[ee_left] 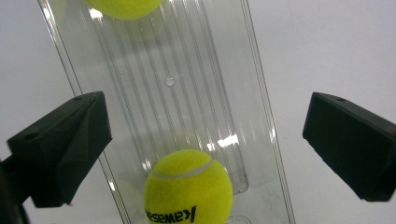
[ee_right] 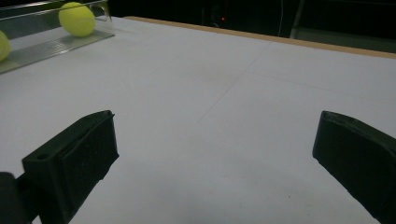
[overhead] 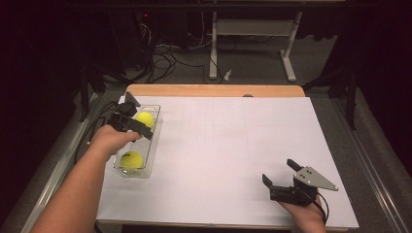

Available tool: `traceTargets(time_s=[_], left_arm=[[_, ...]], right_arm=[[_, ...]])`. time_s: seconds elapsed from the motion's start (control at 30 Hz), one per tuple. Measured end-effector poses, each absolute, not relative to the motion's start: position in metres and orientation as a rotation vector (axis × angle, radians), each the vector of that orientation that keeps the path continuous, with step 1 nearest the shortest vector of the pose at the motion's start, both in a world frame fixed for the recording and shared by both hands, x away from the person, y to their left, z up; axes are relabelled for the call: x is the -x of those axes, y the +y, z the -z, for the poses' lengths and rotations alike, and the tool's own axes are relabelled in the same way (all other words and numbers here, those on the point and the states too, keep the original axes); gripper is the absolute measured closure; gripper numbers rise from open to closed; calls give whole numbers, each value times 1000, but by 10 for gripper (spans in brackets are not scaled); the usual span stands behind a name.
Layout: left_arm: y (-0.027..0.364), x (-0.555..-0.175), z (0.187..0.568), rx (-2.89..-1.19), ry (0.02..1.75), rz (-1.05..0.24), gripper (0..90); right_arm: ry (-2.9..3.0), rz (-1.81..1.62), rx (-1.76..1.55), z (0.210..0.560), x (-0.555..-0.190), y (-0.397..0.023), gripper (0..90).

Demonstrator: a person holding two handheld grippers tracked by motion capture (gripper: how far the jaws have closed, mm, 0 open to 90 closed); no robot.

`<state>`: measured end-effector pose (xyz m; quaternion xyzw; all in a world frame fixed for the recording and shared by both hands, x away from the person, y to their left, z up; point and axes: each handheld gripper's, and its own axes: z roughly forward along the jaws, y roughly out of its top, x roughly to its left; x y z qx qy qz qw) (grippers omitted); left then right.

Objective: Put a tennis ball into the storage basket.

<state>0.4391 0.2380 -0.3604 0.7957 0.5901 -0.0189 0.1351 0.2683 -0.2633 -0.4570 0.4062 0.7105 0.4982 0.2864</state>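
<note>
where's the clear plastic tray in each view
high view: the clear rectangular plastic tray lies along the left side of the white table.
left gripper view: it runs top to bottom through the middle.
right gripper view: top left corner.
shared landmark: the two yellow tennis balls lying in it.

The left gripper (ee_left: pixel 205 154) is hanging over the clear tray (ee_left: pixel 196 84), jaws standing wide apart, one ball (ee_left: pixel 187 186) lying between them, another ball (ee_left: pixel 122 7) sitting at the far end.
</note>
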Motion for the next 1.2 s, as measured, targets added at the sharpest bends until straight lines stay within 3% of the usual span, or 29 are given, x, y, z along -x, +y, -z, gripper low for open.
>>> traceTargets(time_s=[1.2], left_arm=[[171, -389, 350, -2410, 1526, 66, 6]], right_arm=[[1898, -1333, -1073, 456, -268, -262, 6]])
